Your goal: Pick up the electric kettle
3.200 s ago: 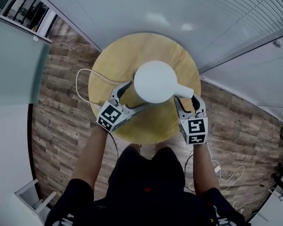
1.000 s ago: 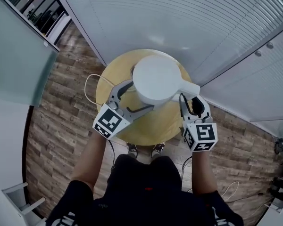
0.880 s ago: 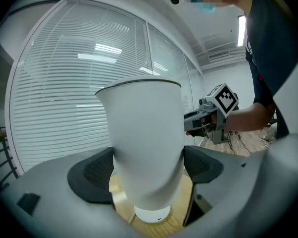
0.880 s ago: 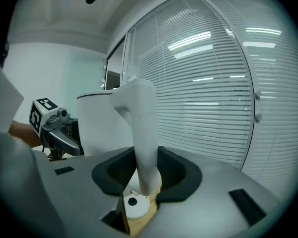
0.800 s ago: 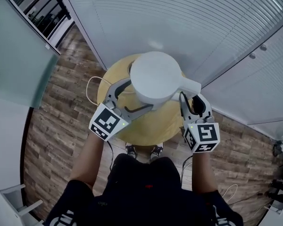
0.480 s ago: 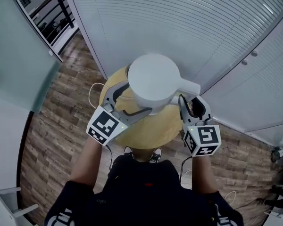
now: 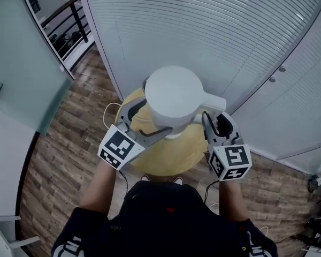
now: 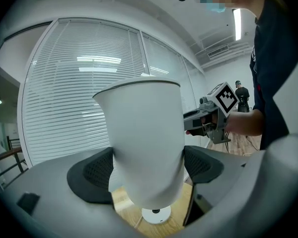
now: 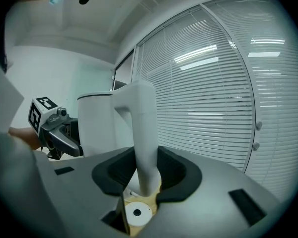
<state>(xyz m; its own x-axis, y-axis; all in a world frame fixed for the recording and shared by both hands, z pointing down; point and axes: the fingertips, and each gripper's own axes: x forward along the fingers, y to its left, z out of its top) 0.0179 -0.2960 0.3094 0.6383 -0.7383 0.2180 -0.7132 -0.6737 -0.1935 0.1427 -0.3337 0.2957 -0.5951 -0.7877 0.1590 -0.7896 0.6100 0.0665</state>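
Observation:
The white electric kettle hangs in the air above the round wooden table. My left gripper is shut on the kettle's body, its dark pads pressing on both sides. My right gripper is shut on the kettle's handle, which stands upright between its pads. Far below, on the table, the kettle's round white base lies bare; in the right gripper view that base shows between the jaws. Each gripper appears in the other's view: the right gripper and the left gripper.
A white cord runs off the table's left edge. A wall of white slatted blinds stands close behind the table. A glass partition is at the left, white cabinet doors at the right, and wooden floor lies below.
Both grippers have risen together with the kettle held between them. It has left its base, and the table now lies farther below.

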